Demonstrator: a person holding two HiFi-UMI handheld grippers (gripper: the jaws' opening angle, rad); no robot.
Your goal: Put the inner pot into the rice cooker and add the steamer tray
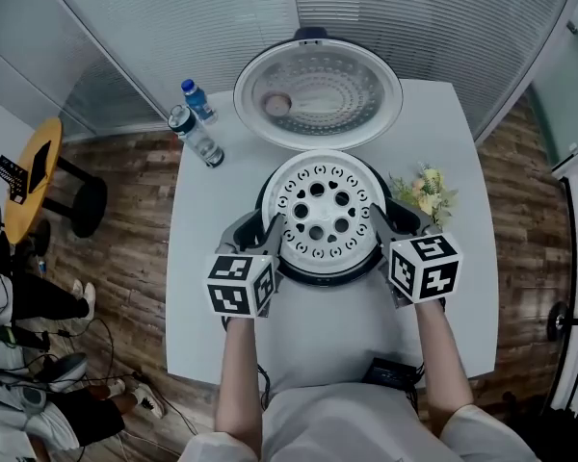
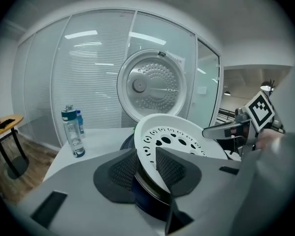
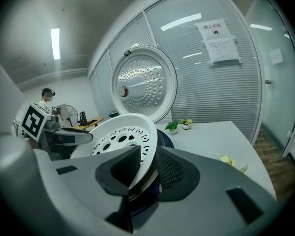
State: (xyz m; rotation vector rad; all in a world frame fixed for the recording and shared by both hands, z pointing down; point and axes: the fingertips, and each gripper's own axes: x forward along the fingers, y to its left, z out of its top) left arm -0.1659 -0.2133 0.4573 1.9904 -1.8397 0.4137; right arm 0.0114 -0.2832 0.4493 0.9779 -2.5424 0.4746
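**Head view.** Tray (image 1: 326, 212) sits level in the mouth of the cooker (image 1: 320, 277), mid-bench (image 1: 212, 229). It covers the whole opening, so the pot is hidden. Only a dark ring of the cooker shows round the tray. Lid (image 1: 318, 92) stands open behind. Left gripper (image 1: 270, 231) and right gripper (image 1: 383, 221) reach in from the near side to the tray's left and right edges. Their bodies are partly masked by the marker cubes (image 1: 239, 285). Forearms (image 1: 239, 373) run straight forward from the bottom of the frame, upper arms cut off. Two bottles (image 1: 195, 133) stand left of the lid, flowers (image 1: 426, 192) lie right of the cooker.

**Left gripper view.** Fingers (image 2: 122, 173) are spread, with the tray's rim between them. The pads lie close to the rim, but no pinch can be made out. Under the white rim is a dark edge (image 2: 150, 195): pot or cooker, cannot tell. The tray reads slanted here though it is level from above, so the gripper is rolled. The gripper body hides the near bench.

**Right gripper view.** The right gripper's fingers are spread likewise, astride the opposite rim, with the same dark edge beneath. The left gripper shows across the tray at frame left. Small potted plants (image 3: 179, 125) stand on the bench beyond. A person (image 3: 44, 106) is far left, too small to detail.
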